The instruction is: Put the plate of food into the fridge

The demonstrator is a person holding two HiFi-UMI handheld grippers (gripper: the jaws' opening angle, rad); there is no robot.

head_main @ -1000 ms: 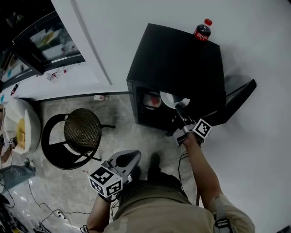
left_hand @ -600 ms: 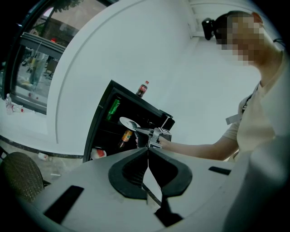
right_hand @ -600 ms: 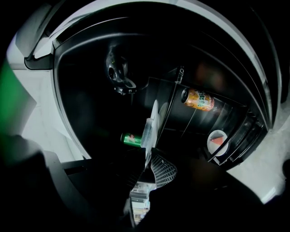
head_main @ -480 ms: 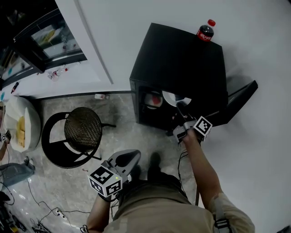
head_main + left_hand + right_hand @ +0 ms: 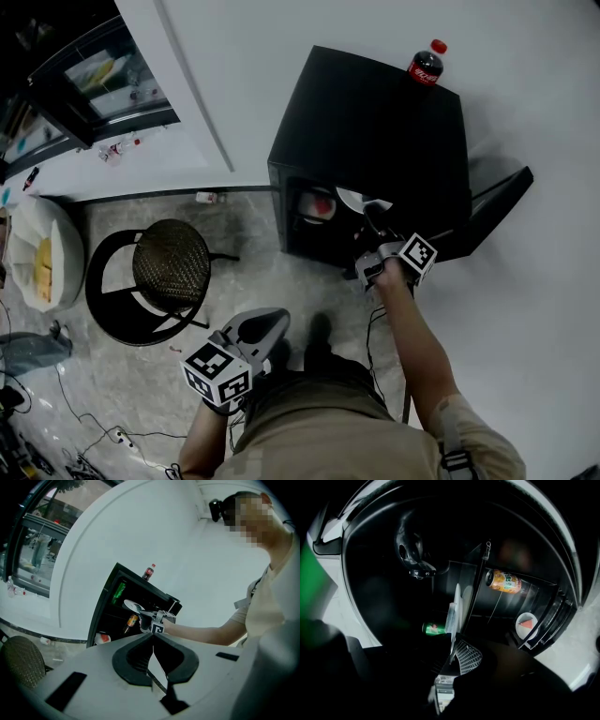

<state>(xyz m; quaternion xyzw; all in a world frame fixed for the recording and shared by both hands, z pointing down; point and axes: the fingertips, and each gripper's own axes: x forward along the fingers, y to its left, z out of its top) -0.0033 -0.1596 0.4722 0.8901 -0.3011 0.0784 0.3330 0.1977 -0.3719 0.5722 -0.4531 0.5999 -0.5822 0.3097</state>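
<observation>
The plate [image 5: 361, 201] is white and thin, seen edge-on in the right gripper view; what lies on it cannot be made out. It sits at the mouth of the black fridge [image 5: 375, 122], partly under the top edge. The door [image 5: 487, 211] is swung wide to the right. Inside, there is dark open room around an orange can [image 5: 505, 581] and a green can [image 5: 432, 628]. The right hand-held gripper [image 5: 368, 220] pinches the plate's near rim. The left hand-held gripper [image 5: 267, 326], pressed together on nothing, hangs by the person's waist, well apart from the fridge.
</observation>
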